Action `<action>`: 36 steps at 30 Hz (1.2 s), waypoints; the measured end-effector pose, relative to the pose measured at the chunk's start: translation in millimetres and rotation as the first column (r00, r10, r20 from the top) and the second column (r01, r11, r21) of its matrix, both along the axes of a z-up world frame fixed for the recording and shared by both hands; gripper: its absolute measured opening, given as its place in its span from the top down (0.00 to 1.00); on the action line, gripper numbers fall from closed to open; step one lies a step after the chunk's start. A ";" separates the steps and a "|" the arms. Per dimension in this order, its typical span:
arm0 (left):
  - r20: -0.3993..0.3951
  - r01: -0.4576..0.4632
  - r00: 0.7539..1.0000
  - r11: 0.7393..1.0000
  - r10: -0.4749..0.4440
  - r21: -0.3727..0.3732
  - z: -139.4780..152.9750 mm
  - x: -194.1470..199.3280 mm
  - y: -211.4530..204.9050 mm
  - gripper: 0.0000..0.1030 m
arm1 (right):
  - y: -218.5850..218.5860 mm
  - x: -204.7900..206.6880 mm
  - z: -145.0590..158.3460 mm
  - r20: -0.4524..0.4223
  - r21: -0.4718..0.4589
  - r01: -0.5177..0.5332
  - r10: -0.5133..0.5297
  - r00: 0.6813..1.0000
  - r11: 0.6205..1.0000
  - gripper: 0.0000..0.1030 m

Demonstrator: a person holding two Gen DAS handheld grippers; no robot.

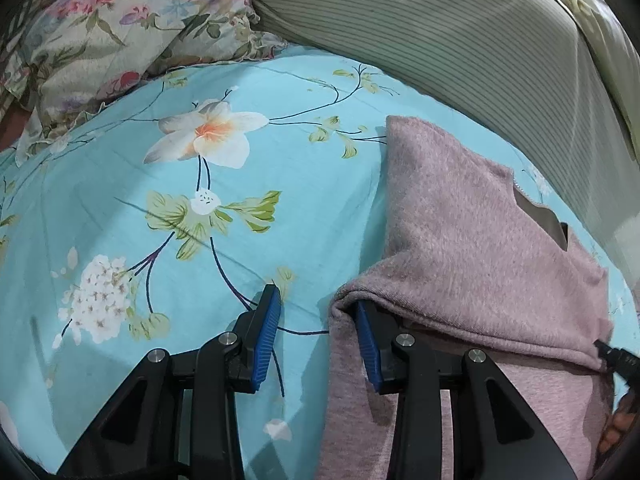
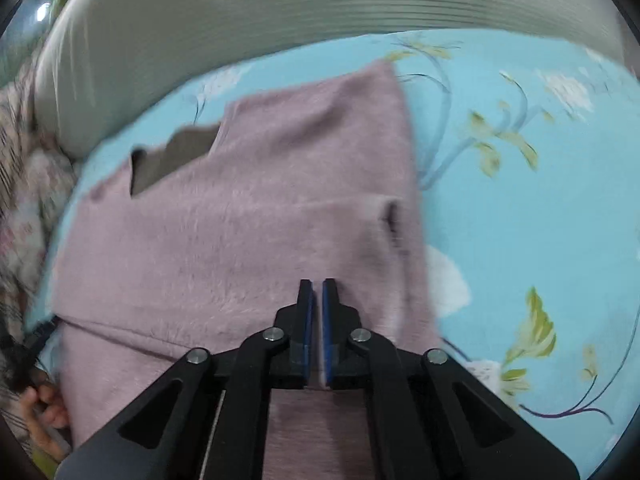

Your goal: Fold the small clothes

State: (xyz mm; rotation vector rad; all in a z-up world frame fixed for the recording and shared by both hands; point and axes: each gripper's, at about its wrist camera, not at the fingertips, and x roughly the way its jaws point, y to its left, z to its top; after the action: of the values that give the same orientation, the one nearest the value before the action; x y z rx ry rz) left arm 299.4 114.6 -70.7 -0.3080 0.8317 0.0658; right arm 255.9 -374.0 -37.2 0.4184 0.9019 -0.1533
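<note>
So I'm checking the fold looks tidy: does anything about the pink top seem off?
The pink top lies partly folded on the floral sheet, its folded-over flap's edge running slanted. No tear or stain shows.

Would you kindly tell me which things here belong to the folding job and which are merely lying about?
Belong to the job:
pink garment
left gripper, open at the garment's edge
right gripper, shut over the garment

Just lying about:
floral pillow
striped green bedding
blue flowered sheet, the work surface
</note>
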 end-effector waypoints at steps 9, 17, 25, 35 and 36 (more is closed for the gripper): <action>-0.031 0.014 0.999 0.999 -0.012 0.032 10.4 -25.7 0.6 0.63 | 12.5 -77.0 48.4 0.087 0.025 -0.045 0.043 0.995 0.999 0.91; -0.018 0.102 0.995 0.994 -0.102 0.024 24.9 -105.6 11.1 0.58 | 43.4 -154.4 44.1 0.098 0.051 -0.080 0.075 0.992 0.995 0.54; -0.050 0.231 0.971 0.971 -0.234 -0.061 11.5 -185.0 21.2 0.51 | 37.4 -222.8 32.3 0.072 0.052 -0.053 0.049 0.996 0.997 0.54; -0.039 0.387 0.917 0.907 -0.398 -0.169 -0.9 -268.5 18.2 0.48 | 48.8 -302.3 8.4 0.049 0.218 -0.244 0.239 0.970 0.945 0.54; -0.044 0.408 0.906 0.898 -0.420 -0.168 -2.4 -277.2 16.7 0.48 | 53.3 -312.9 9.0 0.063 0.225 -0.283 0.276 0.959 0.932 0.54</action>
State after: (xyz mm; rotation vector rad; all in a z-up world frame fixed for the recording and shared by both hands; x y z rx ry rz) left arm 22.2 131.2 -73.1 -0.2691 0.9688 -0.3912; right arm -57.0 -320.7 -28.2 0.5026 0.9437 0.2231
